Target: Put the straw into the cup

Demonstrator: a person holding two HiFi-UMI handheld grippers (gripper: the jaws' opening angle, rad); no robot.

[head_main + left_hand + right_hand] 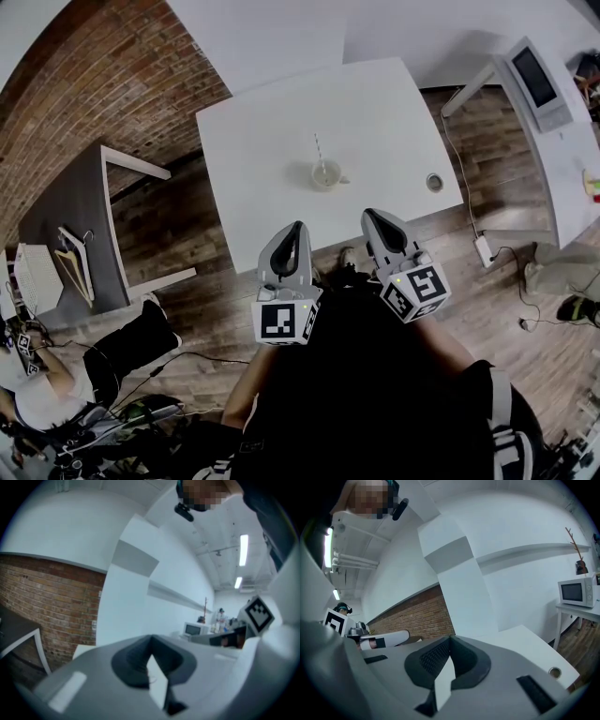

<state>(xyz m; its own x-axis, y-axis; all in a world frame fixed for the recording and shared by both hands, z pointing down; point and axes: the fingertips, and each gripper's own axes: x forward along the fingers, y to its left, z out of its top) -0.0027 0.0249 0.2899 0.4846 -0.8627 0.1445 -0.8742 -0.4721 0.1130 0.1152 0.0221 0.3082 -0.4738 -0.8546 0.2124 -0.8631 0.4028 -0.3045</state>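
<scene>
Straw (pixel 317 148) stands in cup (pixel 325 175); left gripper (pixel 296 227), right gripper (pixel 369 216) closed, well short.

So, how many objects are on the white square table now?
3: a clear cup at the middle, a thin straw standing in it, and a small dark round object near the right front corner. None seems hidden.

The left gripper (pixel 297 229) and right gripper (pixel 372 217) are held side by side close against the person's body — tips forward, just short of the table's (pixel 375 112) near edge. Both pairs of jaws meet at the tips, empty.
</scene>
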